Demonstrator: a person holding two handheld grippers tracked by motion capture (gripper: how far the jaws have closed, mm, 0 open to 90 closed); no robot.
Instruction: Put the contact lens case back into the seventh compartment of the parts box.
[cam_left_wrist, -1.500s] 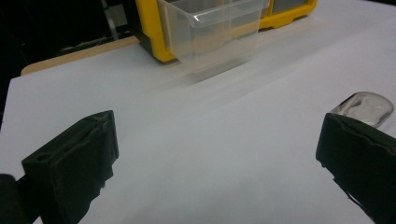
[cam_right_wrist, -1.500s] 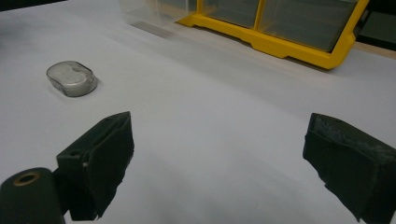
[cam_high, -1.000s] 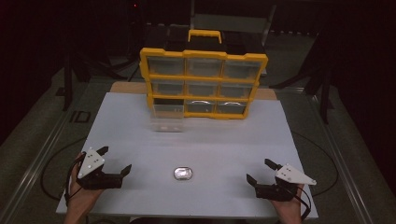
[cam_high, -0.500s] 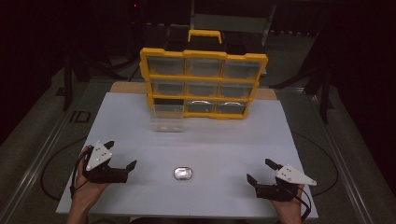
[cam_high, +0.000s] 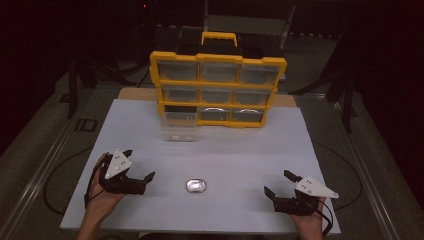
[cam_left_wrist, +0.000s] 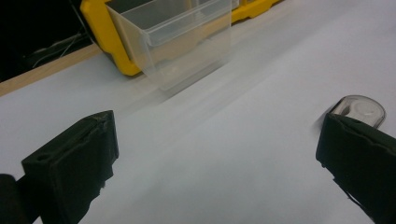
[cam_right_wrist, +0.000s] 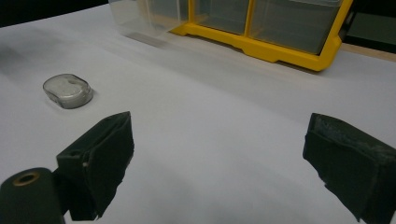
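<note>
Left hand-held gripper (cam_high: 137, 165) jaws spread, empty, near bench (cam_high: 250, 150) front-left corner. Right hand-held gripper (cam_high: 278, 183) also released, front-right corner. Small clear oval case (cam_high: 196, 186) lies between them near front edge. Pulled-out clear drawer (cam_high: 178, 131) touches yellow organizer (cam_high: 218, 90) at back edge.

From my left gripper view, one black jaw hides part of the small clear case (cam_left_wrist: 362, 108); its contents stay unreadable.

A dim lab: white table (cam_high: 210, 150), yellow parts organizer (cam_high: 218, 90), metal stands behind.
</note>
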